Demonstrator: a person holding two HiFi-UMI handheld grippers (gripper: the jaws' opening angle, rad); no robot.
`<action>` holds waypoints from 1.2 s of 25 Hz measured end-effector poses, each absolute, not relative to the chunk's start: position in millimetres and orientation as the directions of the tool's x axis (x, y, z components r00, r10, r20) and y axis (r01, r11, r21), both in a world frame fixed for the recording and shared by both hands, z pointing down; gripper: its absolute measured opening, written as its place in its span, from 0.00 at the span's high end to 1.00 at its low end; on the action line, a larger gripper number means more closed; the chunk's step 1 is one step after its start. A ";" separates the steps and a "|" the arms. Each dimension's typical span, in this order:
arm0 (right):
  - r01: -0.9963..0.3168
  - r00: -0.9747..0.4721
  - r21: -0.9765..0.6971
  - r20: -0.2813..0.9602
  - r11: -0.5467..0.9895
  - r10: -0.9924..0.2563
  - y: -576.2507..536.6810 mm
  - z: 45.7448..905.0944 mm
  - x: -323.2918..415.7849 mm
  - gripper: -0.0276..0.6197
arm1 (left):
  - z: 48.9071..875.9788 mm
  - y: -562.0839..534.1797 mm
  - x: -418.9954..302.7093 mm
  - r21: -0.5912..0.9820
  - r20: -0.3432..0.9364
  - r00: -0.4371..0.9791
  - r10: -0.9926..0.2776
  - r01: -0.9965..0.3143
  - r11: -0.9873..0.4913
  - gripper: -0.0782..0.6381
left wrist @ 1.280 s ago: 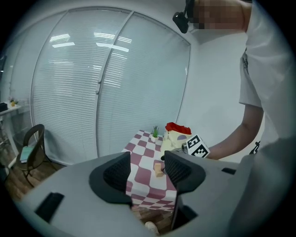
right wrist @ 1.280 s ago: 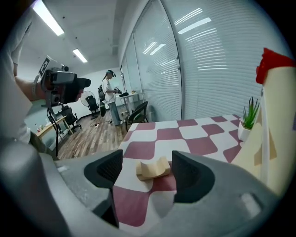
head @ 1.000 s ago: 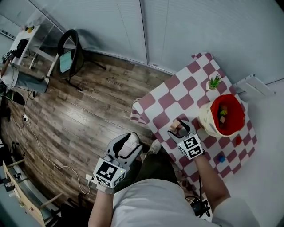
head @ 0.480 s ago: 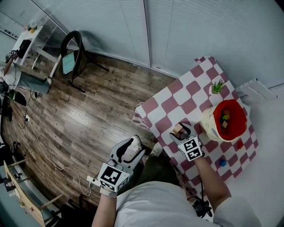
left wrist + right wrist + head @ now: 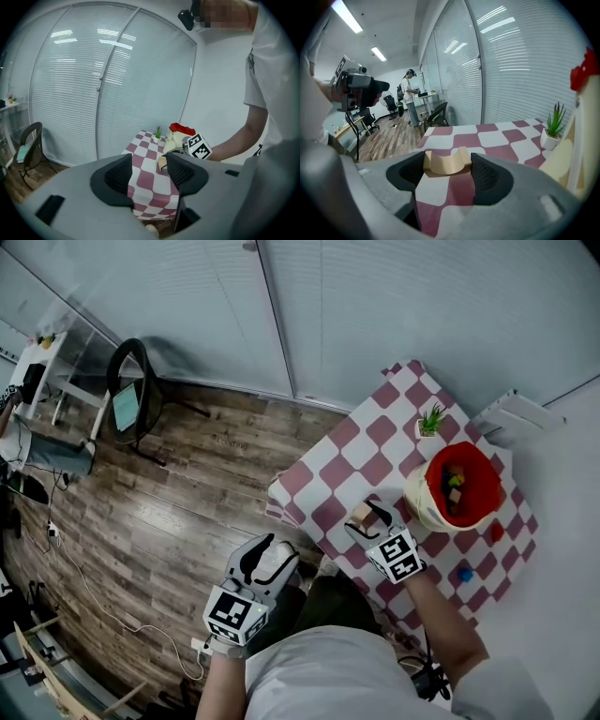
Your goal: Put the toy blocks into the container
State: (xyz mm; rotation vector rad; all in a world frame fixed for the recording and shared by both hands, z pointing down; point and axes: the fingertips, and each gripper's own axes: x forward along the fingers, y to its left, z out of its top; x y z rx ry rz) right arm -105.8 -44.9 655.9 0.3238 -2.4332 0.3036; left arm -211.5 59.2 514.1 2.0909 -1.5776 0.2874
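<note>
My right gripper (image 5: 368,515) is over the near left part of the checkered table (image 5: 375,442). Its jaws have just been closing and are shut on a tan wooden arch block (image 5: 446,163), held a little above the cloth. The container is a cream bucket with a red lining (image 5: 417,498), just right of that gripper, with several coloured blocks (image 5: 454,479) inside. A blue block (image 5: 464,574) and a red block (image 5: 496,532) lie on the cloth near the bucket. My left gripper (image 5: 262,559) hangs open and empty over the wooden floor, left of the table.
A small potted plant (image 5: 430,420) stands behind the bucket at the table's far side. A black chair (image 5: 131,381) and desks stand far off on the floor at the left. A person stands in the distance in the right gripper view (image 5: 411,101).
My right gripper has risen slightly with the arch block between its jaws. The left gripper has stayed where it was.
</note>
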 end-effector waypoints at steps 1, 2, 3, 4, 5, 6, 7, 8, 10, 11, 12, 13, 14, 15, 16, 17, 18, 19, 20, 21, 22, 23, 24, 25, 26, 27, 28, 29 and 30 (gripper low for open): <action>-0.320 -0.755 -0.134 0.634 0.938 -0.167 -46.2 649.2 -104.4 0.49 | 513.3 56.1 -209.4 0.260 0.449 0.322 -0.833 -0.940 -0.223 0.59; -0.333 -0.757 -0.134 0.628 0.934 -0.180 -47.2 642.1 -103.3 0.49 | 511.7 52.9 -207.5 0.259 0.446 0.338 -0.829 -0.935 -0.242 0.59; -0.345 -0.759 -0.133 0.622 0.929 -0.193 -48.0 634.8 -102.4 0.49 | 509.9 50.0 -206.1 0.259 0.442 0.353 -0.825 -0.930 -0.260 0.59; -0.359 -0.761 -0.131 0.615 0.924 -0.208 -48.8 627.5 -101.6 0.49 | 508.9 47.1 -205.2 0.261 0.436 0.369 -0.820 -0.925 -0.277 0.59; -0.374 -0.761 -0.129 0.608 0.918 -0.225 -49.8 620.2 -100.2 0.49 | 508.5 44.2 -204.4 0.263 0.432 0.387 -0.815 -0.918 -0.297 0.59; -0.392 -0.760 -0.127 0.602 0.911 -0.243 -50.6 613.0 -98.0 0.49 | 508.1 41.2 -203.0 0.262 0.430 0.406 -0.806 -0.911 -0.319 0.59; -0.412 -0.758 -0.126 0.596 0.903 -0.263 -51.1 605.5 -95.0 0.49 | 507.5 38.3 -201.0 0.258 0.430 0.425 -0.796 -0.903 -0.343 0.59; -0.433 -0.756 -0.126 0.590 0.893 -0.283 -51.5 598.1 -91.5 0.49 | 506.6 35.2 -198.7 0.254 0.429 0.444 -0.787 -0.895 -0.367 0.59; -0.476 -0.749 -0.127 0.577 0.870 -0.326 -52.2 584.0 -83.5 0.49 | 503.7 28.3 -193.3 0.258 0.416 0.484 -0.770 -0.875 -0.410 0.59; -0.499 -0.743 -0.126 0.572 0.857 -0.348 -52.6 577.6 -78.9 0.49 | 502.0 24.6 -190.2 0.265 0.406 0.505 -0.762 -0.863 -0.431 0.59; -0.523 -0.734 -0.123 0.568 0.843 -0.372 -53.1 571.5 -73.9 0.49 | 500.5 21.0 -186.8 0.270 0.397 0.526 -0.752 -0.850 -0.452 0.59; -0.548 -0.724 -0.120 0.564 0.828 -0.397 -53.5 565.8 -68.4 0.49 | 499.3 17.6 -183.0 0.271 0.391 0.547 -0.741 -0.837 -0.475 0.59; -0.573 -0.713 -0.117 0.560 0.811 -0.422 -53.9 560.2 -62.5 0.49 | 498.4 14.5 -178.8 0.270 0.387 0.566 -0.728 -0.824 -0.498 0.59; -0.597 -0.702 -0.116 0.555 0.794 -0.447 -54.2 554.8 -56.1 0.49 | 497.6 11.6 -174.3 0.269 0.383 0.585 -0.715 -0.811 -0.520 0.59; -0.621 -0.689 -0.114 0.551 0.776 -0.471 -54.3 549.7 -49.1 0.49 | 496.6 8.9 -169.4 0.271 0.377 0.604 -0.702 -0.797 -0.540 0.59; -0.645 -0.675 -0.112 0.547 0.756 -0.495 -54.6 545.0 -41.5 0.49 | 495.5 6.2 -164.3 0.274 0.370 0.622 -0.690 -0.783 -0.559 0.59; -0.669 -0.659 -0.109 0.543 0.735 -0.519 -55.2 540.8 -33.7 0.49 | 494.4 3.5 -159.4 0.277 0.363 0.639 -0.678 -0.769 -0.576 0.59; -0.693 -0.643 -0.107 0.540 0.713 -0.544 -56.0 537.0 -26.1 0.49 | 493.4 0.8 -154.9 0.279 0.357 0.655 -0.666 -0.755 -0.593 0.59; -0.716 -0.626 -0.107 0.535 0.690 -0.567 -56.6 533.6 -19.0 0.49 | 492.8 -1.6 -150.7 0.278 0.353 0.669 -0.654 -0.742 -0.610 0.59; -0.737 -0.610 -0.106 0.531 0.668 -0.588 -56.8 530.4 -12.3 0.49 | 492.5 -3.8 -146.8 0.278 0.350 0.683 -0.641 -0.730 -0.625 0.59; -0.756 -0.594 -0.105 0.526 0.646 -0.608 -56.8 527.1 -5.7 0.49 | 492.3 -5.8 -142.8 0.278 0.348 0.695 -0.629 -0.717 -0.639 0.59; -0.773 -0.577 -0.103 0.523 0.626 -0.627 -56.8 523.7 0.8 0.49 | 492.0 -7.7 -138.8 0.279 0.345 0.708 -0.617 -0.705 -0.653 0.59; -0.789 -0.561 -0.100 0.519 0.606 -0.645 -56.9 520.1 7.2 0.49 | 491.6 -9.7 -135.2 0.280 0.342 0.719 -0.605 -0.692 -0.665 0.59; -0.803 -0.546 -0.097 0.515 0.588 -0.661 -57.2 516.4 13.2 0.49 | 491.0 -11.6 -132.1 0.282 0.339 0.730 -0.593 -0.680 -0.677 0.59; -0.816 -0.532 -0.096 0.511 0.571 -0.675 -57.9 512.9 18.8 0.49 | 490.3 -13.3 -129.2 0.284 0.337 0.740 -0.582 -0.669 -0.687 0.59; -0.826 -0.519 -0.094 0.508 0.555 -0.687 -59.0 509.5 24.5 0.49 | 489.6 -15.0 -126.1 0.287 0.334 0.749 -0.572 -0.659 -0.696 0.59; -0.837 -0.507 -0.093 0.504 0.539 -0.699 -60.4 506.0 30.4 0.49 | 488.9 -16.6 -122.7 0.289 0.331 0.758 -0.562 -0.648 -0.704 0.59; -0.847 -0.494 -0.093 0.500 0.523 -0.711 -62.1 502.6 36.3 0.49 | 488.3 -18.1 -119.0 0.291 0.328 0.767 -0.552 -0.638 -0.713 0.59; -0.857 -0.482 -0.094 0.497 0.507 -0.722 -64.1 499.4 41.7 0.49 | 488.0 -19.3 -115.6 0.293 0.326 0.774 -0.542 -0.628 -0.721 0.59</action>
